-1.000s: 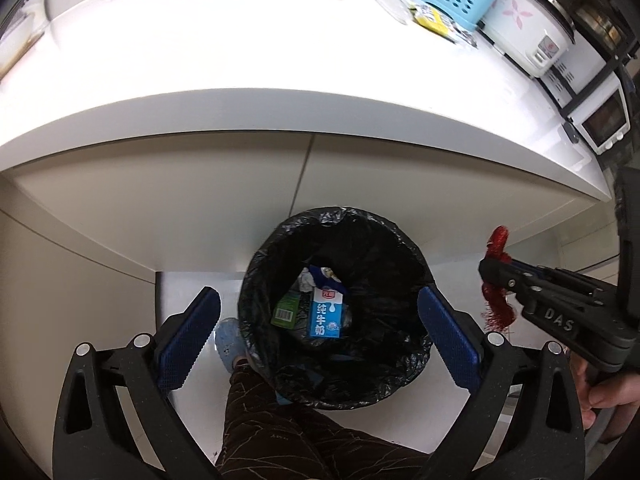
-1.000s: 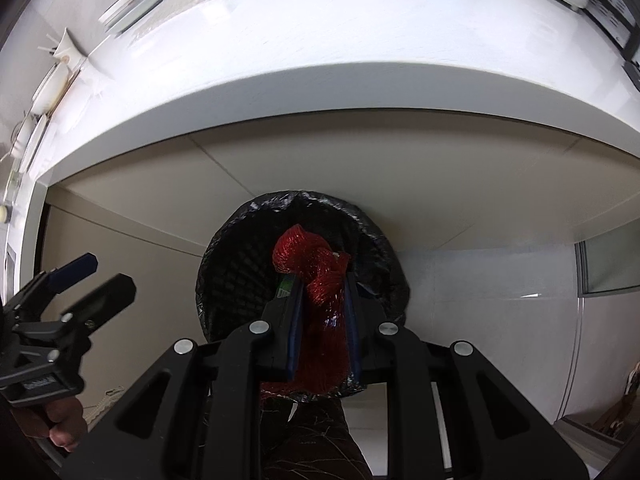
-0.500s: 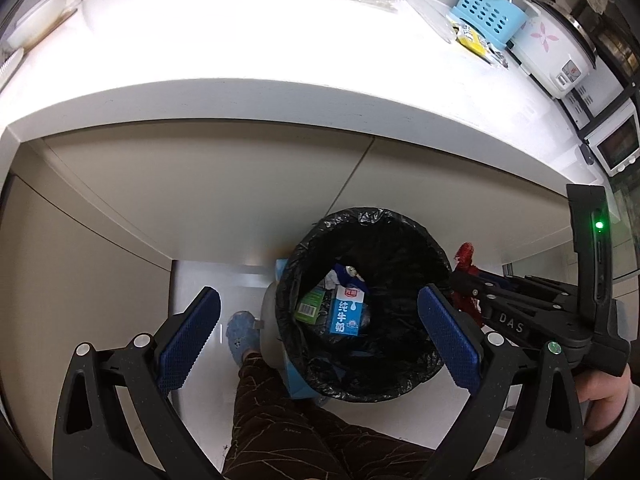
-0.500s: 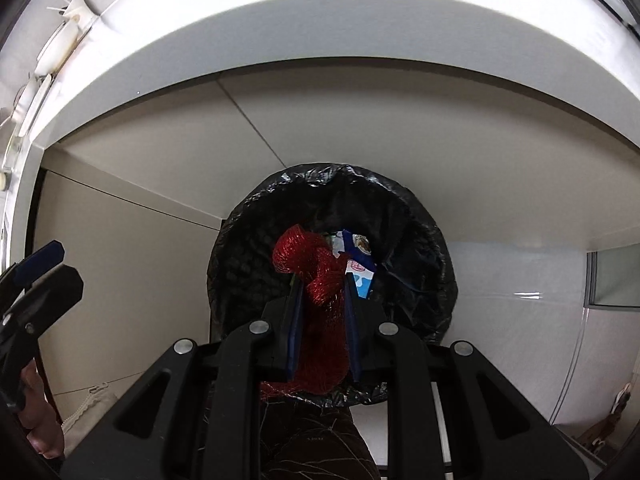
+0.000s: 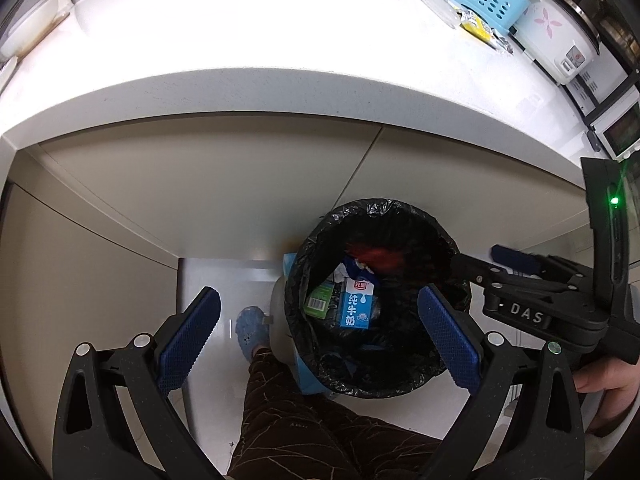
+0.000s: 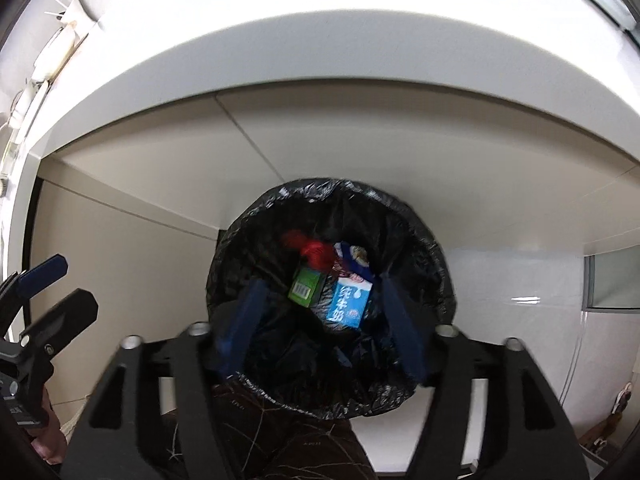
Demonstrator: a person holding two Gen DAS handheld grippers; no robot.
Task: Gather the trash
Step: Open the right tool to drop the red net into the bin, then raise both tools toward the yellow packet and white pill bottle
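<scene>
A: What are the right gripper's (image 6: 320, 328) jaws doing?
B: They have just been opening and now stand spread, blurred, with nothing between them. The red net (image 6: 314, 254) lies loose inside the bin (image 6: 436, 280), at about 12 o'clock from the jaws.

A: And the left gripper (image 5: 318, 332)?
B: Jaws released and wide apart, empty, hanging over the floor and the near rim of the bin. Its right pad overlaps the bin's rim at 3 o'clock in the left wrist view.

A: Where does the trash sit?
B: In the black liner, all together. The net, a red smear in the left wrist view, is at 12 o'clock of the pile. A blue milk carton (image 6: 347, 302) lies at the centre, touching a green box (image 6: 306, 286) at its 9 o'clock. White crumpled bits (image 5: 342, 270) show just above the carton.

A: What surrounds the bin?
B: It stands on the floor against the cabinet front, under the white table's (image 5: 280, 40) edge. A leg (image 5: 304, 420) in dark patterned trousers stands at 6 o'clock, with a blue shoe (image 5: 252, 330) at 9 o'clock of the bin.

A: Anything on the table?
B: At the far right, around 1 o'clock, a blue basket (image 5: 490, 2), a yellow wrapper (image 5: 476, 26) just beside it, and a white rice cooker (image 5: 560, 44).
</scene>
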